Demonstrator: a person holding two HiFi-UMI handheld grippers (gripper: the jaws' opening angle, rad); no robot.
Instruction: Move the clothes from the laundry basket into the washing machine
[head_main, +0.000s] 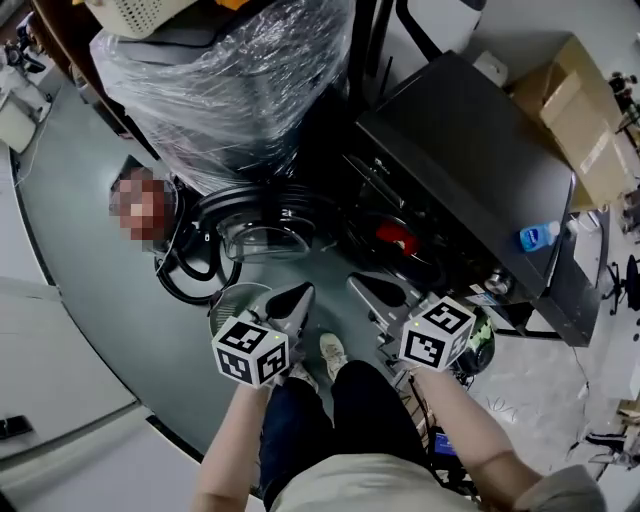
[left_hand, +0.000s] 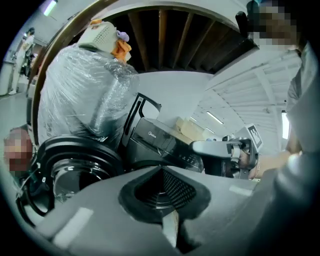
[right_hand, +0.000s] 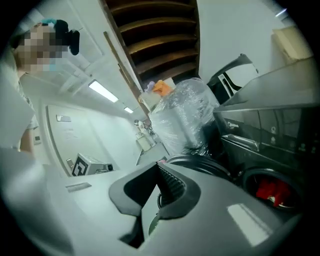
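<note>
Two tongs, both mine, both pinched to a thin slit w/ nothing in them: in the head view my left gripper (head_main: 297, 297) and right gripper (head_main: 362, 287) hang side by side before the dark washing machine (head_main: 470, 150), its round glass door (head_main: 262, 238) open, a red garment (head_main: 397, 238) in the drum. Left gripper view: jaws nearly touching, empty, door at left, plastic-wrapped bulk (left_hand: 85, 95) behind (cream basket (left_hand: 102, 35) on top). Right gripper view: same narrow slit, empty, red garment in the drum at lower right.
</note>
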